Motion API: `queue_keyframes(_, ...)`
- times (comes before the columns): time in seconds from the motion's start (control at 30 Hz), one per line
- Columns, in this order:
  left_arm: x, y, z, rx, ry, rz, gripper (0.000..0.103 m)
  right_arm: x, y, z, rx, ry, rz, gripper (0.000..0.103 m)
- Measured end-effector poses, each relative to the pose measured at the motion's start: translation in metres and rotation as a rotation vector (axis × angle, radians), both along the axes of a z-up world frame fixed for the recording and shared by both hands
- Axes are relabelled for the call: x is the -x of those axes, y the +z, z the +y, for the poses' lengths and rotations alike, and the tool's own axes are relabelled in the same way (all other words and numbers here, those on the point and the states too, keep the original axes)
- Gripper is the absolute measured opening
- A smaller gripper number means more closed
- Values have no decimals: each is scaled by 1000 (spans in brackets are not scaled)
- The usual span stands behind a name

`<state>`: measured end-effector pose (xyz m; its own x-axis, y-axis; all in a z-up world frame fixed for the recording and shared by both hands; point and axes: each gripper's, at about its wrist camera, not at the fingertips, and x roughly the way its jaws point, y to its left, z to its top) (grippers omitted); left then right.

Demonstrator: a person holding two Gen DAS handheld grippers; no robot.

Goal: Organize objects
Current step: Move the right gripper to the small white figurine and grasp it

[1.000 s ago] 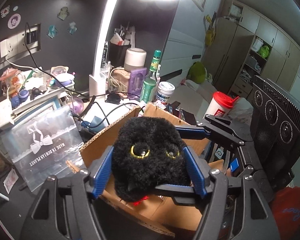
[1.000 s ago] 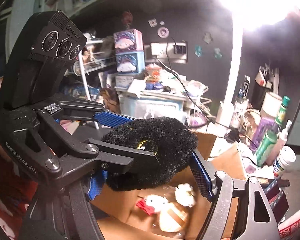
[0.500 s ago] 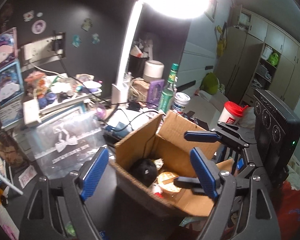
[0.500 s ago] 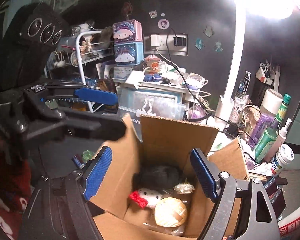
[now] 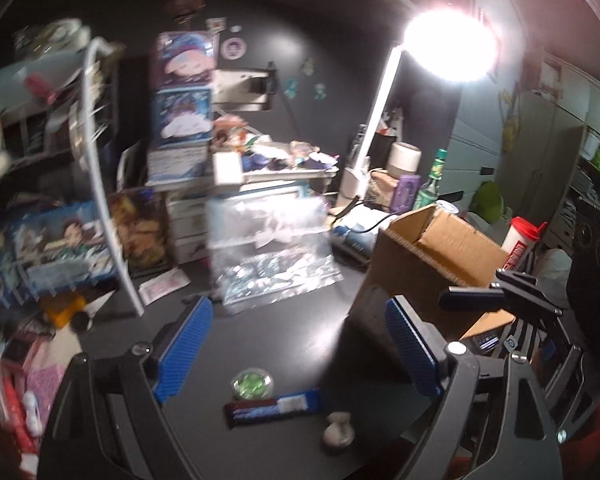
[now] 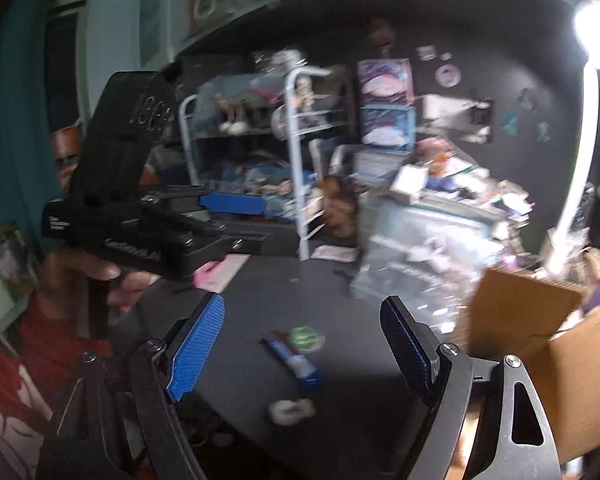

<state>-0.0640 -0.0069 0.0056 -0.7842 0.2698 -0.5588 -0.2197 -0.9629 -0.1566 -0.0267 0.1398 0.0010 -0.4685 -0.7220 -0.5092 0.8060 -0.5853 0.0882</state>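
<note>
Left tool (image 5: pixel 298 350): blue pads spread wide, nothing between them, raised above the dark desk (image 5: pixel 292 332). Right tool (image 6: pixel 302 344): pads likewise spread, empty, also above the desk. Both views are motion-blurred.

Left wrist view, left to right:
- White wire rack (image 5: pixel 96 184) at far left, cluttered; contents too blurred to name.
- Yellow toy (image 5: pixel 62 308) on the desk near the rack foot.
- Clear plastic bag (image 5: pixel 272 260) lying flat at mid-desk, far side.
- Green round item (image 5: pixel 252 384) on the desk between the pads, near side.
- Blue-and-dark snack bar (image 5: pixel 274 404) just beside the green item, nearer the camera.
- Small pale lump (image 5: pixel 338 434) near the bar, to its right; identity unclear.
- Cardboard box (image 5: pixel 432 264) at right, flaps open, standing on the desk; interior not visible from this angle.
- Right tool appears at far right beyond the box.
- White desk lamp (image 5: pixel 446 48) lit, far right.

Right wrist view: left tool seen at left, held in the person's left hand (image 6: pixel 100 276), its pads apart. Same bar, green item and pale lump lie between the right tool's pads; box at right edge.
</note>
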Motion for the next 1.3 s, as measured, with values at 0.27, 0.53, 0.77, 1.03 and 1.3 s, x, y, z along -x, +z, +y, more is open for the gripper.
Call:
queue_keyframes(0.27, -20, -55, -43, -31, 12, -90, 87, -15, -90, -35, -71, -66, -102, 69)
queue_keyframes(0.53, -26, -89, -46, -73, -15, -162, 87, -7, -152, -31, -158, -176, -185, 57)
queue_keyframes(0.77, -27, -92, -42, -80, -26, -171, 87, -6, -161, -37, -222, -175, -151, 40)
queue_keyframes(1.03, -26, -88, -33, -75, -50, -188, 86, -5, -149, -39, -208, -122, -127, 23)
queue_keyframes(1.3, -18, -66, -7, -81, -143, -185, 86, -8, -94, -41, -155, -20, 2, 23)
